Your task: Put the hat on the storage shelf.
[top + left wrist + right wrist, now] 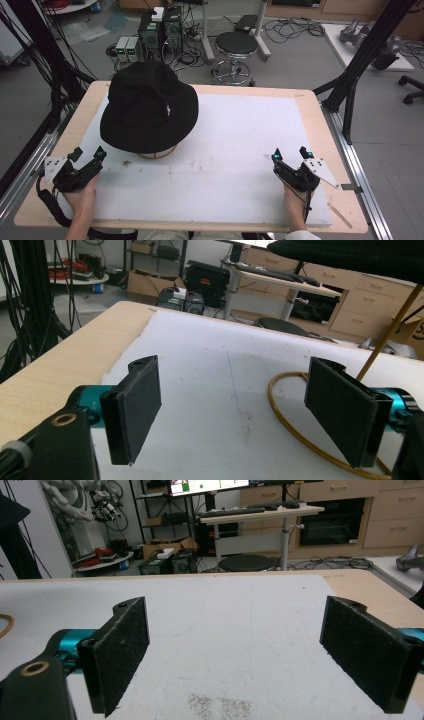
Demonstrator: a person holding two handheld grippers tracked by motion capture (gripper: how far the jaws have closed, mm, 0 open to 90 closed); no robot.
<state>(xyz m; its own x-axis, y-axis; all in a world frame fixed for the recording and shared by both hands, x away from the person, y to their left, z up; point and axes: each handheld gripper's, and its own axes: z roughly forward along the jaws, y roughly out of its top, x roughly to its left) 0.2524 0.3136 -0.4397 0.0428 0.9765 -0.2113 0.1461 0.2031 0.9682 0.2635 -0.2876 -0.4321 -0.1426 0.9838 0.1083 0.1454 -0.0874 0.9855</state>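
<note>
My left tongs [88, 155], spread wide, sit nearest the hat [149, 106], just ahead-right; right tongs [290, 154] spread too.

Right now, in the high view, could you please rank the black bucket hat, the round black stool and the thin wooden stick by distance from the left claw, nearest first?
1. Black bucket hat: on its brass wire stand, just beyond the left claw.
2. Round black stool: on the floor past the table's far edge.
3. Thin wooden stick: at the table's near right corner.
</note>
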